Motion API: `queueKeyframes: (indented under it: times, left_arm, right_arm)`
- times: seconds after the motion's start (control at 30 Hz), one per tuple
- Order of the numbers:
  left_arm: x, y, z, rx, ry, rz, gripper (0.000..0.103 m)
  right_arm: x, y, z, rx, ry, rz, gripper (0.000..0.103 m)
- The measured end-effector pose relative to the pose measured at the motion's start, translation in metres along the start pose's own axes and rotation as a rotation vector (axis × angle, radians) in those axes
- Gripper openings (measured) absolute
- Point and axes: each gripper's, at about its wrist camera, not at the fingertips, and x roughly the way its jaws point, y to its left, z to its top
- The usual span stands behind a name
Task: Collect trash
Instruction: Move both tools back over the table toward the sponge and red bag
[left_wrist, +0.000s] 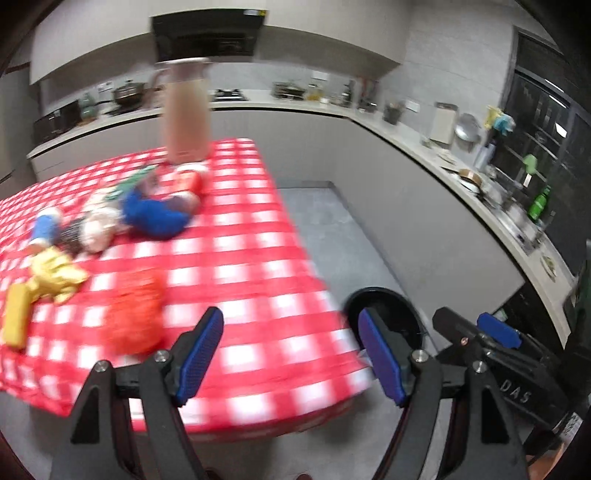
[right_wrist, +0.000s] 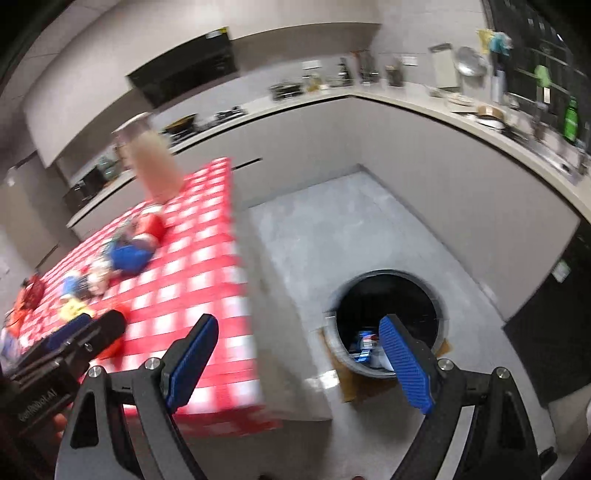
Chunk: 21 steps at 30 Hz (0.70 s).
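Several pieces of trash lie on the red-checked table: an orange crumpled wrapper, a yellow wrapper, a blue bag and a red cup. My left gripper hangs open and empty over the table's near right corner. A black round bin stands on the floor to the right of the table, with scraps inside. My right gripper is open and empty above the gap between table and bin. In the right wrist view the left gripper shows at the lower left.
A tall beige jug stands at the table's far end. A kitchen counter crowded with utensils wraps around the back and right. Grey floor lies between table and cabinets. Cardboard sits under the bin.
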Motion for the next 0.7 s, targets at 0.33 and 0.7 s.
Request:
queueKeyframes:
  times: [0.33,0.7]
  left_arm:
    - [-0.038,0.122,-0.019,-0.127,-0.029,0.208,0.077]
    - [-0.059,0.221,-0.039,-0.217,-0.041,0.306,0.077]
  right_arm:
    - [0.017,0.148,-0.026,-0.159,0.038,0.174,0.091]
    - [0.043,0.243,-0.048,-0.253,0.074,0.227,0.091]
